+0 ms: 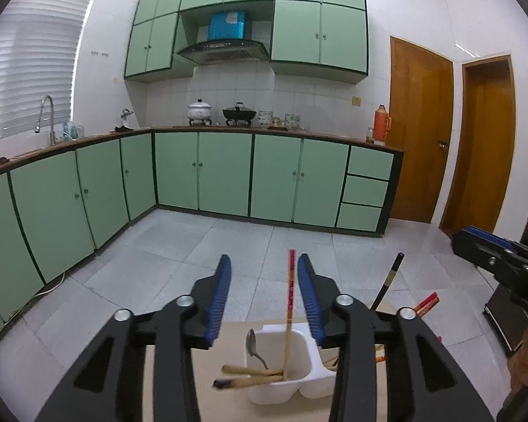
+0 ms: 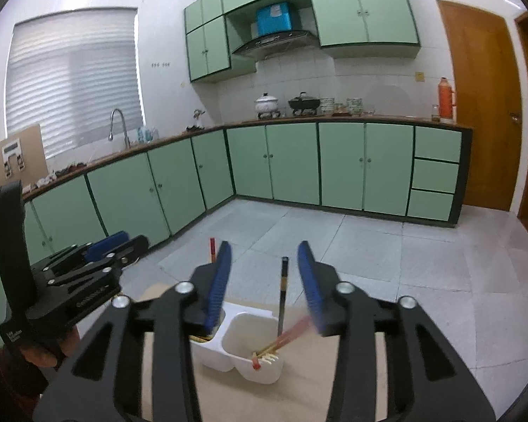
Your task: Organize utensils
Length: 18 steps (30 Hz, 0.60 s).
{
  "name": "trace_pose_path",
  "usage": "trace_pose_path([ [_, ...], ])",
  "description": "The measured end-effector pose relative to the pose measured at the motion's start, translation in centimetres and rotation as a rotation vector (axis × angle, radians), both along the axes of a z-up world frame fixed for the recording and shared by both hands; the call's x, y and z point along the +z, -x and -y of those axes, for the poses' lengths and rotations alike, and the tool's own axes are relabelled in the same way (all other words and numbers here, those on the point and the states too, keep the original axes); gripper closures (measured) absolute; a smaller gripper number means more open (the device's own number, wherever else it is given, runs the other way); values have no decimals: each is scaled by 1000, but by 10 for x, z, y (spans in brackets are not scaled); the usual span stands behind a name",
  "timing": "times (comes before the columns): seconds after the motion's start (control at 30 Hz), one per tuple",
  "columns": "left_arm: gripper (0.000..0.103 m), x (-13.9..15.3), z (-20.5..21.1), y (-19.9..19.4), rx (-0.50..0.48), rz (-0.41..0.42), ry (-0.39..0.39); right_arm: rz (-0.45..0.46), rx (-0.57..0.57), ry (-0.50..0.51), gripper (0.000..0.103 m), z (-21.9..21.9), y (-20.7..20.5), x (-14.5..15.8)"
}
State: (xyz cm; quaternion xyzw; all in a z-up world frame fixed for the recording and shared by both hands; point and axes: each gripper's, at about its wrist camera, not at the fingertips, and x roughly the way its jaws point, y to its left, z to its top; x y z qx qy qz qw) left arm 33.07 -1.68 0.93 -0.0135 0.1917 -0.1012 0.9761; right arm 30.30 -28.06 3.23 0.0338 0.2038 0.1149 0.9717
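Note:
A white two-compartment holder (image 1: 281, 379) stands on a tan table (image 1: 228, 404). My left gripper (image 1: 264, 263) is open above its left compartment. A red chopstick (image 1: 291, 281) stands upright between the blue pads, close to the right one, and neither pad presses it. A metal spoon (image 1: 255, 346) and bamboo-handled utensils (image 1: 250, 372) lie in that compartment. My right gripper (image 2: 264, 256) is open over the other compartment of the holder (image 2: 243, 337). A black chopstick (image 2: 283, 292) stands free between its fingers, and blurred red chopsticks (image 2: 288, 336) lean there.
The table's far edge drops to a grey tiled floor (image 1: 179, 246). Green base cabinets (image 1: 225, 172) line the back and left walls, and wooden doors (image 1: 422, 130) stand at the right. A dark box (image 1: 503, 316) sits beside the table. A hand (image 2: 42, 351) holds the left gripper.

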Motion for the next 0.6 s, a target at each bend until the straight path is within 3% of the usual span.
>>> trace_pose_path([
  [0.4, 36, 9, -12, 67, 29, 51, -13, 55, -58, -11, 32, 21, 72, 0],
  [0.53, 29, 7, -13, 92, 27, 51, -15, 56, -78, -1, 15, 22, 95, -5],
  [0.6, 27, 7, -12, 104, 29, 54, -20, 66, -79, 5, 12, 20, 110, -6],
])
